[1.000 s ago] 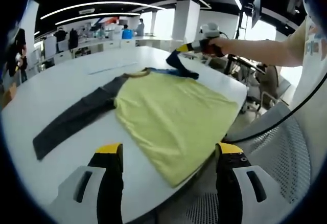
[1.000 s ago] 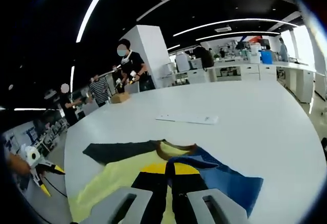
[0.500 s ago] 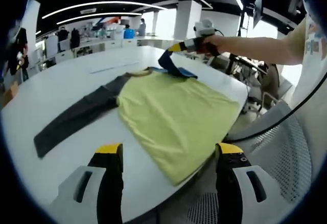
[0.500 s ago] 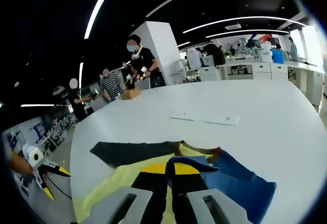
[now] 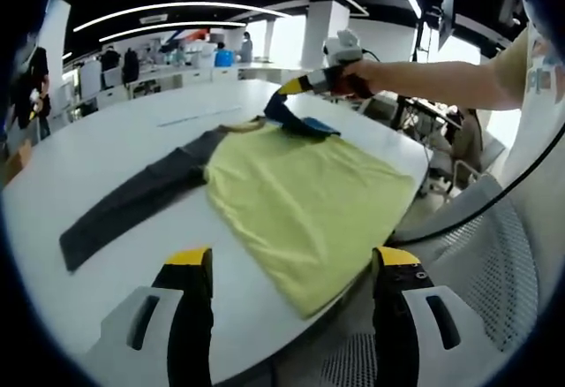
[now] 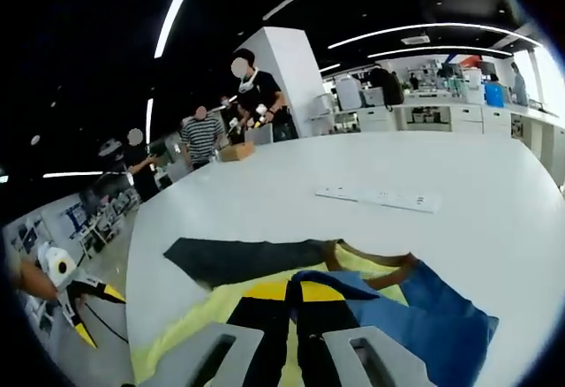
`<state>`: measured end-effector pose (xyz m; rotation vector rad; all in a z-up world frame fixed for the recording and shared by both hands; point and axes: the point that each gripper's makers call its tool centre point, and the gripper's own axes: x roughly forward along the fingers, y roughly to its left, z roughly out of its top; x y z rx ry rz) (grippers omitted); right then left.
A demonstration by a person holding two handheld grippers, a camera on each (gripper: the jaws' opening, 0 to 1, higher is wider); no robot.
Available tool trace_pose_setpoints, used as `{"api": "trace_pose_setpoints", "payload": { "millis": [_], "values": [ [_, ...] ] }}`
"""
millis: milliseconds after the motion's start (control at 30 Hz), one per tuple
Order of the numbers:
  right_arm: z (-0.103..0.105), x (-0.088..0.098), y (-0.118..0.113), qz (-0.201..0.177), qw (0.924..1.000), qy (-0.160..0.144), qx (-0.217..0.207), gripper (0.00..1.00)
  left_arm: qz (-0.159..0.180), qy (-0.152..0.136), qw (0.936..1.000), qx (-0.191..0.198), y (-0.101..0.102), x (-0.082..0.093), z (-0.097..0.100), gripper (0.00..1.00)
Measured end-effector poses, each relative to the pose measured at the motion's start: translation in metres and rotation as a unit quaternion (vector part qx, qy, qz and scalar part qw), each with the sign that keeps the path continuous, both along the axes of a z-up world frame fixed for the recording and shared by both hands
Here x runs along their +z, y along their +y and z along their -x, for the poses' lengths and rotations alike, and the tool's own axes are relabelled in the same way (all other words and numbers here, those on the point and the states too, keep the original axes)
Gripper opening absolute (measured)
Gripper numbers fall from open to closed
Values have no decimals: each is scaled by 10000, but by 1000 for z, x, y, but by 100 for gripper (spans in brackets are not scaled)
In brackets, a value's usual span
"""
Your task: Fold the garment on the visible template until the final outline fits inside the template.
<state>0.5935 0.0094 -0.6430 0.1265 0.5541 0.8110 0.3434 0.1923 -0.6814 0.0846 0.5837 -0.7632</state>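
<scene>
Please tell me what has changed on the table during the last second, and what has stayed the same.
The right gripper, shut on the blue sleeve, has lifted it higher off the table and drawn it over the yellow shirt body. The dark sleeve stays flat and stretched out, the shirt body has not moved, and the left gripper stays open, holding nothing.

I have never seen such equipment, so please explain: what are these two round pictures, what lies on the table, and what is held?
A person holds one hand tool with two fingers in each hand. Each tool carries a camera looking forward along its fingers.

In the left gripper view, the left gripper is open and empty above the white table. There lies a yellow shirt with one dark sleeve stretched out.

The right gripper is shut on the blue sleeve, lifting it over the shirt.
</scene>
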Motion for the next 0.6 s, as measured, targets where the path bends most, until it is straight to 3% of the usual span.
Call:
{"api": "trace_pose_setpoints", "payload": {
  "millis": [600],
  "values": [
    [1,-14,50,70,9991,128,392,0,8,5,10000,92,9,-1,-4,70]
  ]
}}
